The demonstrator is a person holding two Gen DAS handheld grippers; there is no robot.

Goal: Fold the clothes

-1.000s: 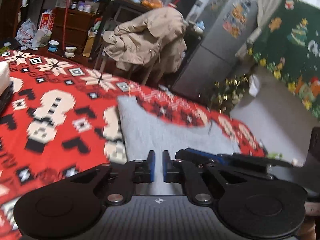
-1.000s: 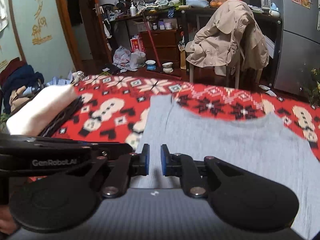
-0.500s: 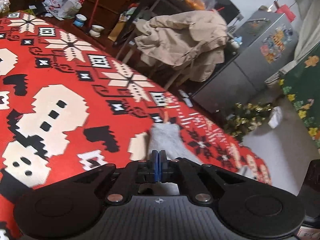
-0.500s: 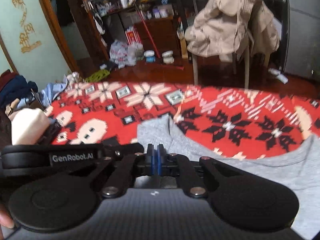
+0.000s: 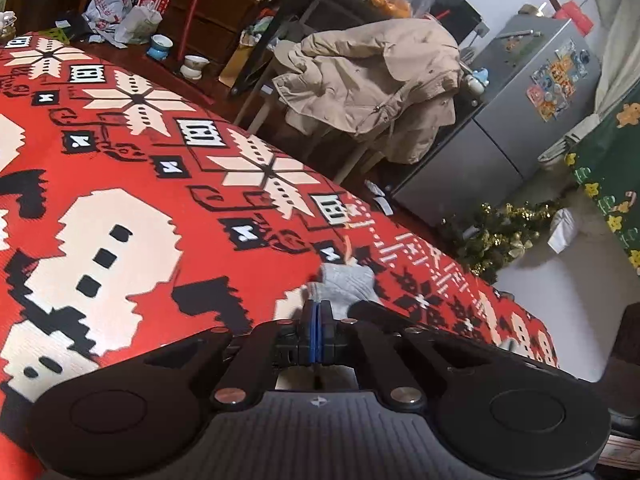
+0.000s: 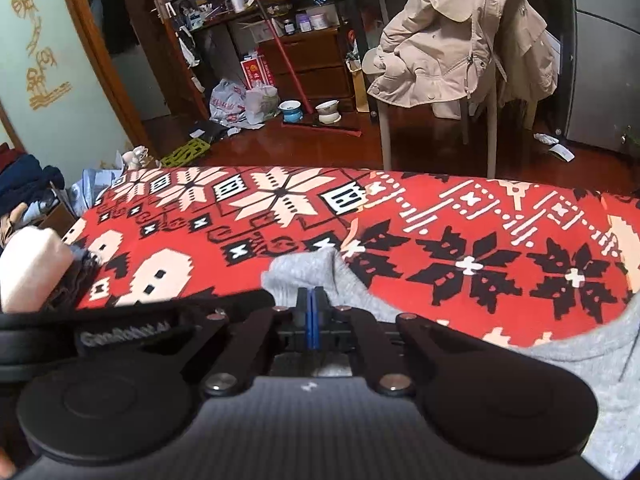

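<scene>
Left wrist view: your left gripper [image 5: 319, 312] is clamped on a corner of the grey garment [image 5: 344, 280], which bunches just ahead on the red blanket [image 5: 120, 168]; right wrist view: your right gripper [image 6: 311, 300] pinches the grey garment [image 6: 308, 272] too, the cloth trailing rightward.

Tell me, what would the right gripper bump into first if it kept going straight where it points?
Probably the bunched grey knit garment its fingers already pinch, then the red patterned blanket just beyond. Depth is hard to judge through the fisheye.

A beige coat [image 6: 460, 36] drapes a chair beside a grey fridge [image 5: 516, 120]
</scene>
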